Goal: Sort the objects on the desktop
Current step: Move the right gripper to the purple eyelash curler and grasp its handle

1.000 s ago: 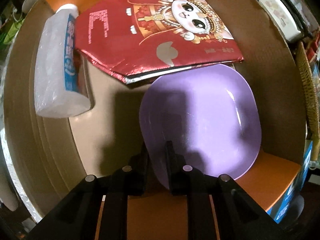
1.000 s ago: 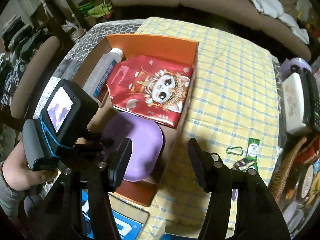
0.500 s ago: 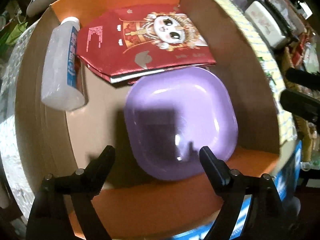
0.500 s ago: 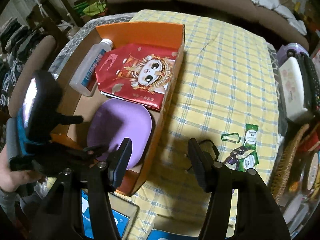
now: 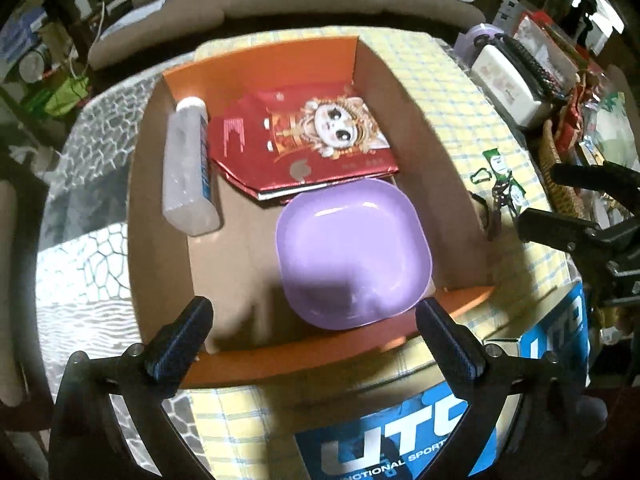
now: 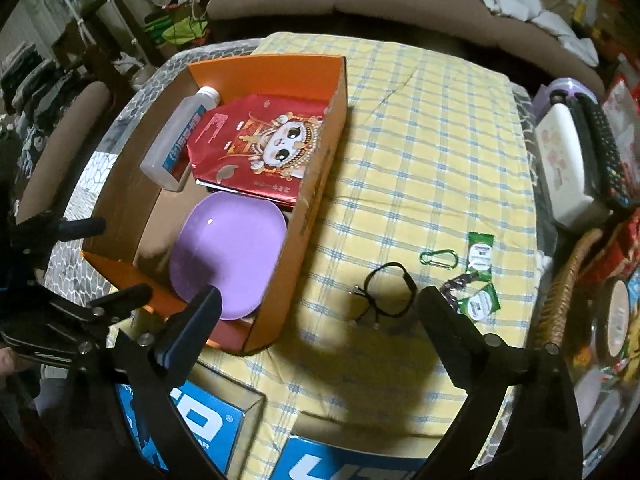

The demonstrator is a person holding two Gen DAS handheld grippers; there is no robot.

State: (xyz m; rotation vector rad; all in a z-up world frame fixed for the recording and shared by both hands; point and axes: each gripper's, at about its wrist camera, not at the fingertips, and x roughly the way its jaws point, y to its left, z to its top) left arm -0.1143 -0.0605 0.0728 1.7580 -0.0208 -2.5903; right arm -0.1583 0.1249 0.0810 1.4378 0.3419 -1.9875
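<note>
An orange cardboard box [image 5: 260, 56] [image 6: 312, 216] holds a purple plate [image 5: 352, 252] [image 6: 228, 252], a red packet with a cartoon cat [image 5: 308, 140] [image 6: 260, 148] and a clear bottle with a blue label [image 5: 186, 164] [image 6: 176, 136]. My left gripper [image 5: 314, 328] is open and empty, above the box's near edge. My right gripper [image 6: 318, 312] is open and empty over the yellow checked cloth [image 6: 420, 140]. On the cloth lie a black cord loop [image 6: 386, 288], a green carabiner [image 6: 438, 258] and green sachets [image 6: 480, 252].
A white case [image 6: 568, 168] and a wicker basket [image 6: 564, 292] crowd the table's right side. Blue printed boxes [image 5: 400, 440] [image 6: 200, 420] sit at the near edge. A sofa [image 6: 380, 0] stands behind the table.
My left gripper opened, let go of the purple plate in the box, and pulled back and up. My right gripper drifted slightly; it stays open.
</note>
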